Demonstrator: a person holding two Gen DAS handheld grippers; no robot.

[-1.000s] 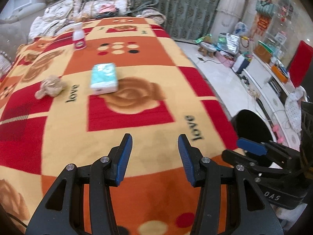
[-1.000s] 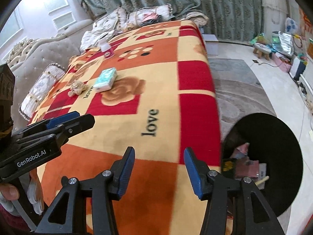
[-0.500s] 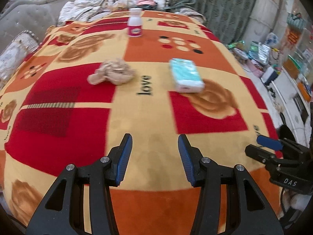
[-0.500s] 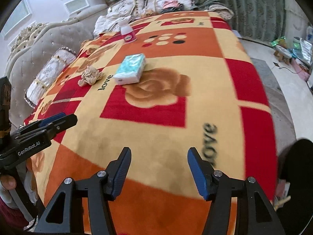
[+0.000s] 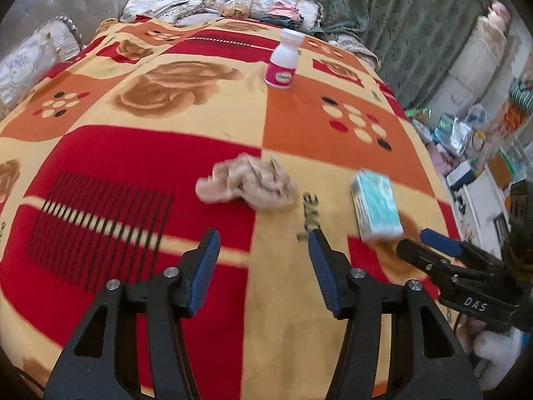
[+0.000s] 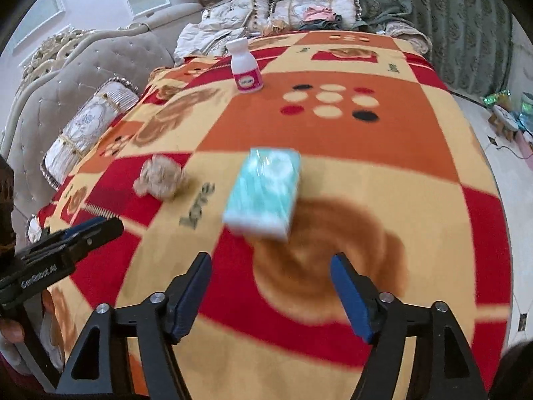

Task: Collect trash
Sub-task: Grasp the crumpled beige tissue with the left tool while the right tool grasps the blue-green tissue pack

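Note:
A crumpled beige tissue [image 5: 248, 185] lies on the red, orange and yellow blanket [image 5: 133, 173], just ahead of my open, empty left gripper [image 5: 263, 250]. It also shows in the right wrist view [image 6: 160, 180]. A teal tissue pack [image 6: 263, 190] lies just ahead of my open, empty right gripper [image 6: 269, 278]; in the left wrist view the pack [image 5: 376, 205] is to the right. A white bottle with a pink label [image 5: 284, 61] stands upright farther back, also in the right wrist view [image 6: 245, 66].
Pillows and bedding [image 6: 266, 13] are piled at the bed's far end before a green curtain [image 5: 399, 16]. A padded headboard [image 6: 66, 83] runs along the left. The floor with clutter [image 5: 466, 140] lies past the bed's right edge.
Both grippers have moved forward over the bed and swung left. The tissue and the pack are much nearer now. The black bin seen a second ago has left both views.

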